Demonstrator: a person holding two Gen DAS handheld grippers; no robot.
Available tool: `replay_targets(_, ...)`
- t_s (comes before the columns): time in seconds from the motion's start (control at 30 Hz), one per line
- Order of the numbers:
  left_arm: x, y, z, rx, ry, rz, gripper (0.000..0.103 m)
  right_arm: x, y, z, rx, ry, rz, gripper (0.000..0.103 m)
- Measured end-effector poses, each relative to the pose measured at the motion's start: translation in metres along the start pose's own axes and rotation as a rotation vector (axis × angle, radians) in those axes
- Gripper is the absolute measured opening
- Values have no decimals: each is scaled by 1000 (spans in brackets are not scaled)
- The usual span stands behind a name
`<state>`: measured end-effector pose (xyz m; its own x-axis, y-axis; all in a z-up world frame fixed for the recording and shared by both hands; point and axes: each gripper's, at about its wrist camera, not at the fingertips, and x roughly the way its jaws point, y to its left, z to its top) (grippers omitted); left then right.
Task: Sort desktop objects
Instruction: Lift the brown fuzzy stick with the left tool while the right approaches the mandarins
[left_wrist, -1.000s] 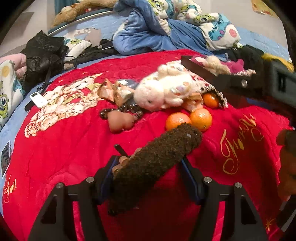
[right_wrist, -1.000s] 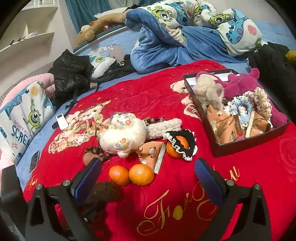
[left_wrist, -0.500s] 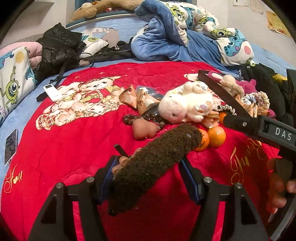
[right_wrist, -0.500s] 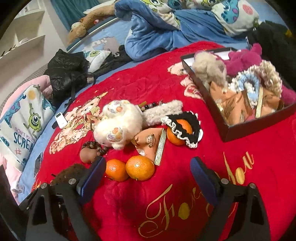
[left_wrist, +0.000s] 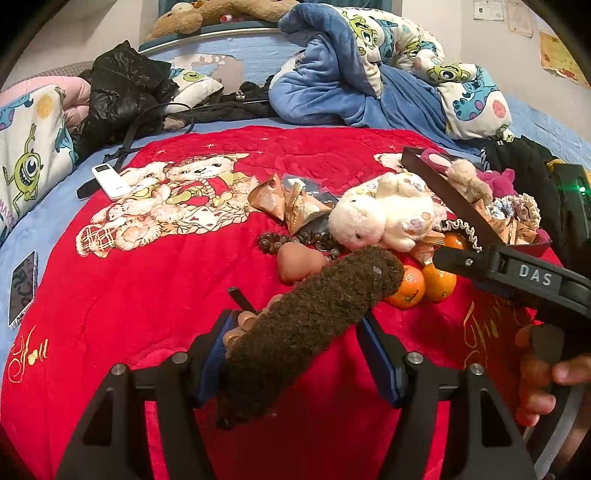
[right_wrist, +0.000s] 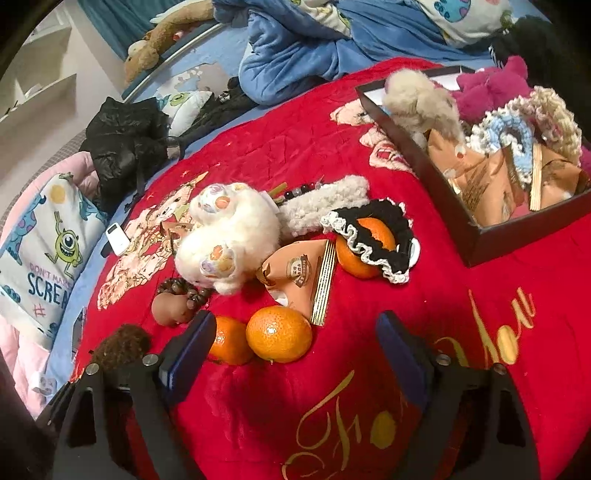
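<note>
My left gripper (left_wrist: 297, 347) is shut on a long brown fuzzy hair clip (left_wrist: 314, 321), held above the red blanket. My right gripper (right_wrist: 295, 336) hangs low over two oranges (right_wrist: 279, 334). Its jaws are closing, with the nearer orange between the fingertips and no pad touching it. A third orange (right_wrist: 365, 243) lies under a black frilled scrunchie. A white plush rabbit (right_wrist: 229, 236), a snack packet (right_wrist: 299, 273), a beige fuzzy clip (right_wrist: 325, 206) and a brown pear-shaped toy (right_wrist: 171, 308) with beads lie close by. The dark box (right_wrist: 469, 229) at the right holds plush toys, scrunchies and packets.
A phone (left_wrist: 22, 288) and a white remote (left_wrist: 110, 181) lie at the blanket's left edge. A black jacket (left_wrist: 122, 92), a cartoon pillow and a heaped blue blanket (left_wrist: 332, 88) crowd the far side. A person's hand (left_wrist: 535, 384) grips the right tool.
The right gripper has sunk toward the two oranges and its jaws have narrowed. The left gripper drifted slightly and rolled, with the brown clip still held.
</note>
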<state>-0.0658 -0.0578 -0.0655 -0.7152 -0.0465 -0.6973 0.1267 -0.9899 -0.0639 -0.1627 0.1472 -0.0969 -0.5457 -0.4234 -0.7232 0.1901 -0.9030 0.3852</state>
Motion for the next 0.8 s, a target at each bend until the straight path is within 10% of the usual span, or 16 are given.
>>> replay_targets(0.53, -2, 1, 0, -7, -1, 0, 68, 5, 2, -6, 4, 52, 11, 40)
replay_targets(0.8, -2, -1, 0, 1, -3, 4, 68, 1, 4, -6, 0, 50, 25, 37)
